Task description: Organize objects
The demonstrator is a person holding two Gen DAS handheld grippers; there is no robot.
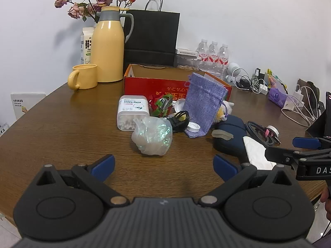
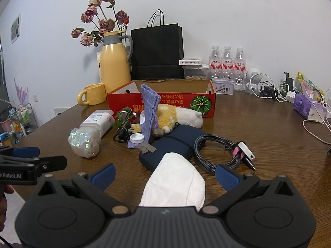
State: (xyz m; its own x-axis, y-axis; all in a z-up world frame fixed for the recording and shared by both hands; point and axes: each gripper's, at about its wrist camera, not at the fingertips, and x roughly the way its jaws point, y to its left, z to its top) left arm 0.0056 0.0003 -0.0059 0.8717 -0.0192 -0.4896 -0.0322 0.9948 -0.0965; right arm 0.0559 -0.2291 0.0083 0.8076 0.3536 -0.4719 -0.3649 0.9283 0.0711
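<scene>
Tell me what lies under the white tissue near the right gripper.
The white tissue drapes over the near end of a navy zip case; the rest rests on the table. Anything beneath its folds is hidden.

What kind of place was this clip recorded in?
Probably a home or small office room, not a lab: a wooden table against a plain wall, holding a yellow thermos jug with dried roses, bottled water, and a tangle of chargers and cables.
</scene>
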